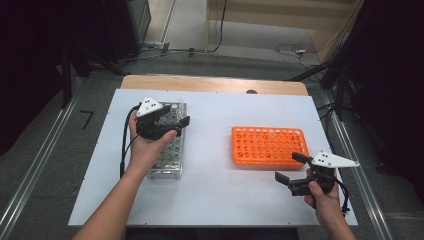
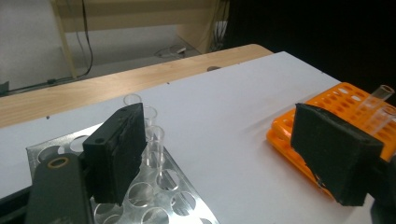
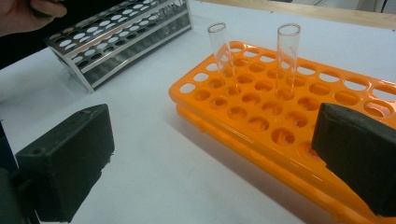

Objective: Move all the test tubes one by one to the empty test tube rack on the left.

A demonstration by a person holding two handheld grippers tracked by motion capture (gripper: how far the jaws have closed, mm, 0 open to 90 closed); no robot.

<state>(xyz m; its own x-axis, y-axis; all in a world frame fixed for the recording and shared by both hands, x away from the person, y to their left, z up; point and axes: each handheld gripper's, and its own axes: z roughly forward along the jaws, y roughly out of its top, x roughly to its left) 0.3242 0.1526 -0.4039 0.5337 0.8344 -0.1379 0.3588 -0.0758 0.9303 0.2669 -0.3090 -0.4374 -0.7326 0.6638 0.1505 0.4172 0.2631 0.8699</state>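
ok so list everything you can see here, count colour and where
metal test tube rack: one, silver, left part of the table, under the left gripper
orange test tube rack: one, orange, right part of the table
test tubes in the metal rack: at least three, clear, upright at its far end
test tubes in the orange rack: two, clear, upright, apart
table: one, white top, bare wood strip along the far edge
left gripper: one, black with a grey plate, jaws open, holding nothing, above the metal rack
right gripper: one, black with a grey plate, jaws open, by the orange rack's near right corner
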